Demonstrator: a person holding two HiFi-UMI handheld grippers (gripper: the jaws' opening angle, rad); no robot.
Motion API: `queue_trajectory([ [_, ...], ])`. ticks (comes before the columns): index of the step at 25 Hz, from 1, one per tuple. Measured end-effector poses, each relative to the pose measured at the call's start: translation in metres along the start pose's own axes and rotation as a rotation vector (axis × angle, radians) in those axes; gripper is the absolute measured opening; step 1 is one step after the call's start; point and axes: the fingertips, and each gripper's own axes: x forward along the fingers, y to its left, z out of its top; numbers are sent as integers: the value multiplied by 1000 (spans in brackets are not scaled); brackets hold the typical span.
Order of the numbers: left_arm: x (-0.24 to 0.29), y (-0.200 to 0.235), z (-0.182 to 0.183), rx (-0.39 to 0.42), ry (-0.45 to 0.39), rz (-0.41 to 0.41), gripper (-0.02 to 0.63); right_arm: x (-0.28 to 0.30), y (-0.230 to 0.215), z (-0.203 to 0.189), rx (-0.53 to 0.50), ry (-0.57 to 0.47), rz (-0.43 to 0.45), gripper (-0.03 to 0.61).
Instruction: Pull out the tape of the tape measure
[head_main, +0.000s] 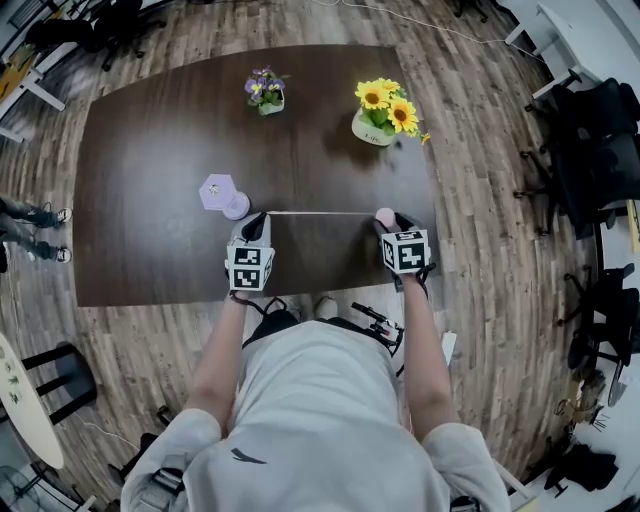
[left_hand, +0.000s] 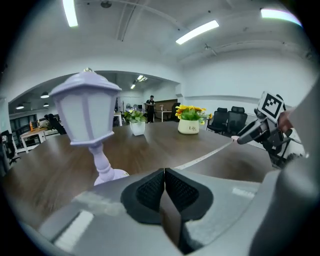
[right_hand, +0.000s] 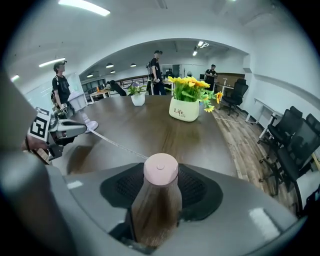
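Observation:
A pink round tape measure case (head_main: 384, 215) (right_hand: 161, 168) sits between the jaws of my right gripper (head_main: 386, 222) (right_hand: 161, 187), which is shut on it. From the case a thin white tape (head_main: 320, 212) (left_hand: 205, 156) (right_hand: 112, 141) runs out straight, just over the dark table (head_main: 150, 150), across to my left gripper (head_main: 258, 224) (left_hand: 164, 176). That gripper's pads are pressed together on the tape's end. Each gripper shows in the other's view, the left gripper (right_hand: 70, 129) at the left and the right gripper (left_hand: 252, 132) at the right. Both stand near the table's front edge.
A lavender lantern ornament (head_main: 222, 193) (left_hand: 89, 112) stands just left of and behind the left gripper. A pot of purple flowers (head_main: 265, 92) and a sunflower pot (head_main: 380, 112) (right_hand: 186, 102) stand at the table's far side. Black office chairs (head_main: 590, 150) line the right. People stand far behind.

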Motion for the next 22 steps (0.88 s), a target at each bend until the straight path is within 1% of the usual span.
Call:
queue_trajectory([
  [3, 13, -3, -15, 53, 66, 3, 12, 12, -4, -8, -11, 37, -21, 215],
  [4, 15, -3, -18, 57, 80, 4, 12, 15, -5, -10, -9, 46, -21, 215],
  [8, 22, -3, -31, 36, 115, 9, 12, 26, -5, -20, -2, 84, -10, 215],
  [11, 22, -5, -35, 41, 135, 18, 12, 32, -5, -30, -5, 112, -3, 215],
  [15, 23, -4, -36, 65, 136, 33, 13, 35, -5, -35, 32, 102, 13, 215],
  [20, 25, -5, -37, 73, 126, 41, 14, 33, -5, -33, 25, 111, 21, 218],
  [21, 25, -7, -38, 68, 126, 33, 17, 33, -5, -34, 28, 112, 22, 219],
  [22, 25, -8, -38, 63, 127, 21, 46, 34, -5, -34, 32, 113, 22, 219],
])
